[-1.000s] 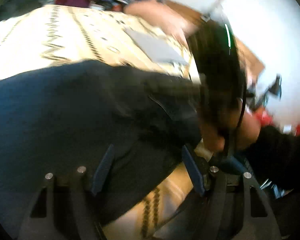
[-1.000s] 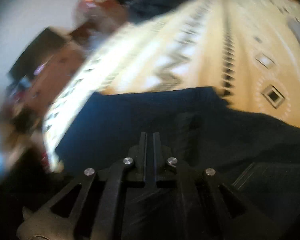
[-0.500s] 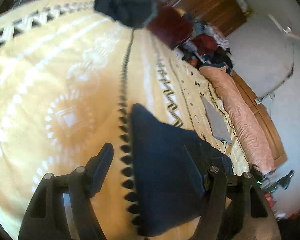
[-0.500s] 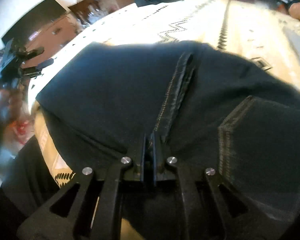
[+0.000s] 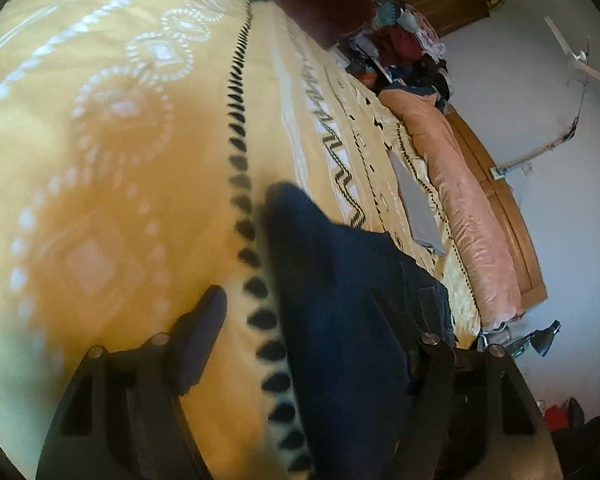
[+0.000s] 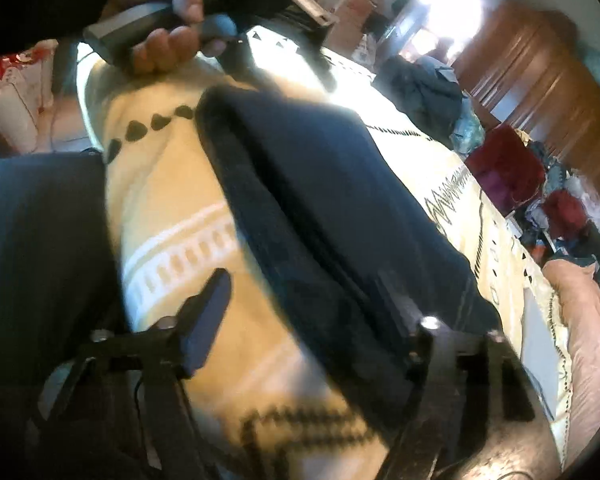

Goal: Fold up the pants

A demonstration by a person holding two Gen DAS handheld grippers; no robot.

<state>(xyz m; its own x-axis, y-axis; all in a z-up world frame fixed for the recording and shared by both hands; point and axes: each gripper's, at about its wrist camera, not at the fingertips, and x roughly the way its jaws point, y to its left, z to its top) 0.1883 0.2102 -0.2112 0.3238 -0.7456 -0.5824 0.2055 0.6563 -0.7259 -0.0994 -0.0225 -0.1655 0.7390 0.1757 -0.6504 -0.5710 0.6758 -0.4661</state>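
The dark navy pants (image 5: pixel 340 312) lie folded on a yellow patterned bedspread (image 5: pixel 120 140). In the left wrist view my left gripper (image 5: pixel 300 312) is open; the pants' left edge lies between its fingers, near the right finger. In the right wrist view the pants (image 6: pixel 320 208) form a long folded strip. My right gripper (image 6: pixel 312 300) is open above the pants' near end, the left finger (image 6: pixel 208 312) over bare bedspread. The hand with the left gripper (image 6: pixel 172 28) shows at the far end of the pants.
A pink bolster (image 5: pixel 468 216) and a grey folded item (image 5: pixel 420 208) lie along the bed's far side by a wooden headboard (image 5: pixel 512 216). Piled clothes (image 5: pixel 400 40) and a wooden wardrobe (image 6: pixel 540 92) stand beyond the bed. A dark cloth (image 6: pixel 40 248) hangs at the left.
My right gripper was shut on the pants and is now open. The right view has swung along the folded pants. The left gripper stays open and has shifted little since half a second ago.
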